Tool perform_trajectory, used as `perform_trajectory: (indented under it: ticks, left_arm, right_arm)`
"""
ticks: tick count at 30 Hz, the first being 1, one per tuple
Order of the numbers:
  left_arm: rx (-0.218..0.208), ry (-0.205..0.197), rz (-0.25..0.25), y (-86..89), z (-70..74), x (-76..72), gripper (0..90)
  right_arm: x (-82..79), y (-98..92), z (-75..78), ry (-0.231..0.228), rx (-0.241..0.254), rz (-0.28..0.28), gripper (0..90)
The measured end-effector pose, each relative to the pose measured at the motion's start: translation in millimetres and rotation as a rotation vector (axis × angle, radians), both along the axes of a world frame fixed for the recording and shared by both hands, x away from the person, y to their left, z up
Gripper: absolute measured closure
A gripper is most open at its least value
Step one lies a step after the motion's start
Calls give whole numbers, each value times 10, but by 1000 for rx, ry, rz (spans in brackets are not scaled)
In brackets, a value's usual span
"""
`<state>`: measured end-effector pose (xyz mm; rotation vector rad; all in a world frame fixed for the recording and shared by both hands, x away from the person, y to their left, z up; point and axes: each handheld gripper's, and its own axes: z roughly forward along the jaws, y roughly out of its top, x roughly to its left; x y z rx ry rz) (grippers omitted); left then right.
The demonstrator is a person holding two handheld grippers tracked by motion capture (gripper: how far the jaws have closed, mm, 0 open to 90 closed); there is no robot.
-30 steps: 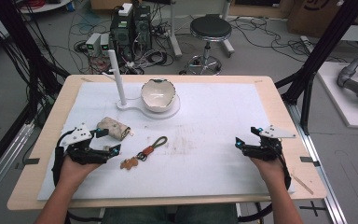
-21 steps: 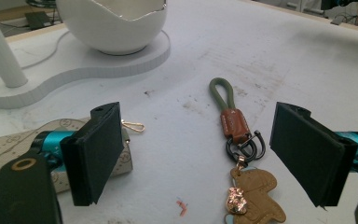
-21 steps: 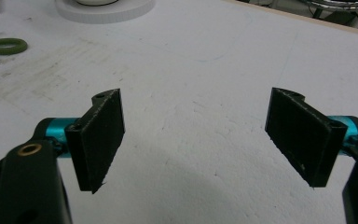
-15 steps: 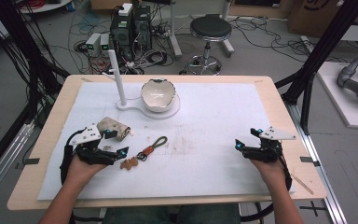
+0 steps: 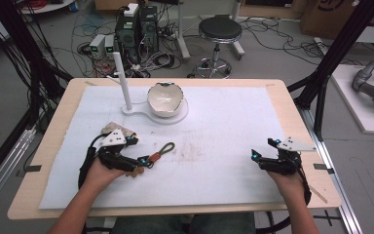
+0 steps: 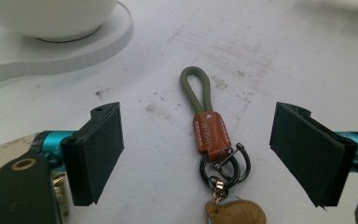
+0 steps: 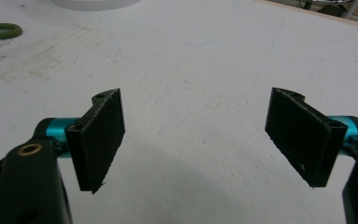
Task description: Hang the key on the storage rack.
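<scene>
A keychain (image 6: pixel 209 133) lies flat on the white mat: olive cord loop, brown leather tab, black rings and a tan charm at its near end. In the high view the keychain (image 5: pixel 161 151) is left of the middle. My left gripper (image 5: pixel 143 161) stands open at its charm end. In the left gripper view the left gripper (image 6: pixel 201 157) has one jaw on each side of the rings, touching neither. My right gripper (image 5: pixel 262 159) rests open near the right front of the mat. The right gripper (image 7: pixel 197 140) has nothing between its jaws, and the cord loop (image 7: pixel 0 31) lies far off.
A white bowl (image 5: pixel 165 99) sits on a white stand base (image 5: pixel 141 113) with an upright post (image 5: pixel 123 82) at the back middle of the mat. A beige crumpled object (image 5: pixel 113 127) lies just behind my left hand. The wooden table edge (image 5: pixel 175 209) runs along the front.
My left gripper has moved right and now has the keychain's ring end between its open jaws. The right gripper has stayed put.
</scene>
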<state>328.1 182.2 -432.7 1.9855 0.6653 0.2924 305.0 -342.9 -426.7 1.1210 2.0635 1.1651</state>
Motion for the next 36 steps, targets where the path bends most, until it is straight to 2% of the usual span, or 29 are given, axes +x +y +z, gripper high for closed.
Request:
perform_trajectory:
  ticks: [12,16,18,19,23,27,29,34,36]
  left_arm:
    - [115,64,-36,-321,-114,110,178]
    - [159,88,-20,-369,-155,142,218]
    - [216,101,7,-387,-184,153,276]
    - [221,86,11,-392,-186,149,307]
    - [233,89,28,-405,-171,137,355]
    - [246,77,5,-427,-152,102,455]
    - [242,80,-4,-432,-150,89,514]
    - [227,88,4,-419,-156,88,544]
    - [224,84,2,-419,-156,78,583]
  right_arm:
    - [-93,-56,-27,7,-3,-8,201]
    - [-110,-63,-34,6,-12,-7,201]
    - [-116,-71,-35,7,-11,-7,201]
    - [-120,-74,-35,9,-10,-10,201]
    - [-125,-85,-35,9,0,-11,201]
    - [-122,-69,-36,9,-7,-5,201]
    - [-122,-59,-35,9,-9,-2,201]
    - [-114,-37,-38,9,-13,0,201]
    - [-114,-31,-39,11,-15,1,201]
